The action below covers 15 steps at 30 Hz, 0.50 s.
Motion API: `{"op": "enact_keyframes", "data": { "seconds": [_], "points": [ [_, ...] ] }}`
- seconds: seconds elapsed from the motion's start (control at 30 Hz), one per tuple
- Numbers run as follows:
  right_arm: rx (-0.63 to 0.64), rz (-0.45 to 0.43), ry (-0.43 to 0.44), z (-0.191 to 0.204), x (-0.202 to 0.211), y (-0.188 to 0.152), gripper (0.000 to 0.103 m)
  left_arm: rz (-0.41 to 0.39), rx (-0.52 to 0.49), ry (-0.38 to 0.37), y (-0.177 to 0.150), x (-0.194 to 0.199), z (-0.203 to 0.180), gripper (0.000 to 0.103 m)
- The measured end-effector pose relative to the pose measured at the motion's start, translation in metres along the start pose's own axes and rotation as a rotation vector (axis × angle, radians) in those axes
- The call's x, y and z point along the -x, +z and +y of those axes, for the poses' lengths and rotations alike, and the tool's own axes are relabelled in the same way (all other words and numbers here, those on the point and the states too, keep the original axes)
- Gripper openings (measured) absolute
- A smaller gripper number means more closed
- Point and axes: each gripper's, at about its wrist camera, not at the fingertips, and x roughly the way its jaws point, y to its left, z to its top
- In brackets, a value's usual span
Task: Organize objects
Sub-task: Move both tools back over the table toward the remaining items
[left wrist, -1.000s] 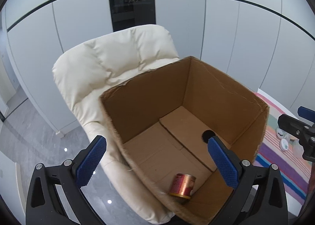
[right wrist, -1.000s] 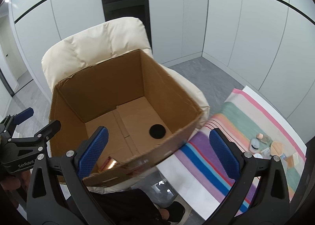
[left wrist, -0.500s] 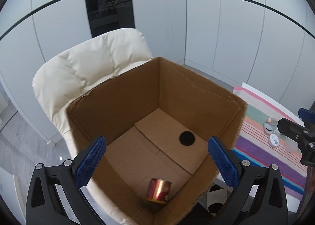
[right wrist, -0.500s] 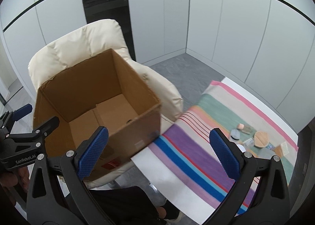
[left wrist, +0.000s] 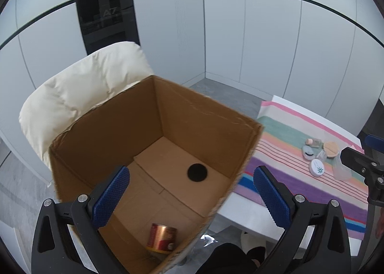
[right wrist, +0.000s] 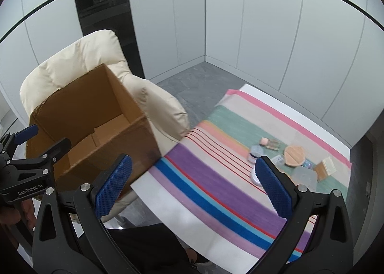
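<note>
Fingers (left wrist: 111, 196) apart; box (left wrist: 206, 127) holds can (left wrist: 162, 238).

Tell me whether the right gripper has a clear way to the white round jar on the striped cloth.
Probably yes. The right gripper is open and empty, the white round jar lies uncovered on the striped cloth, and nothing stands between them.

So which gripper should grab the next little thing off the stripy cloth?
Probably the right gripper: it is open and faces the small items on the striped cloth. The left gripper, also open, looks into the brown cardboard box.
</note>
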Motion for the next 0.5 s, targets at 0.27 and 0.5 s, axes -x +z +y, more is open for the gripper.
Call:
{"op": "enact_keyframes", "data": {
  "seconds": [0.27,0.5],
  "points": [
    [-0.043,0.003,-0.044,-0.037,0.008,-0.009,0.103,0.006,-0.044,-0.046,0.005,-0.005,-0.041,0.103],
    [-0.079,0.007,-0.087,-0.072,0.018,-0.022,0.103,0.005,-0.081,-0.081,0.009,-0.008,-0.080,0.103]
  ]
}}
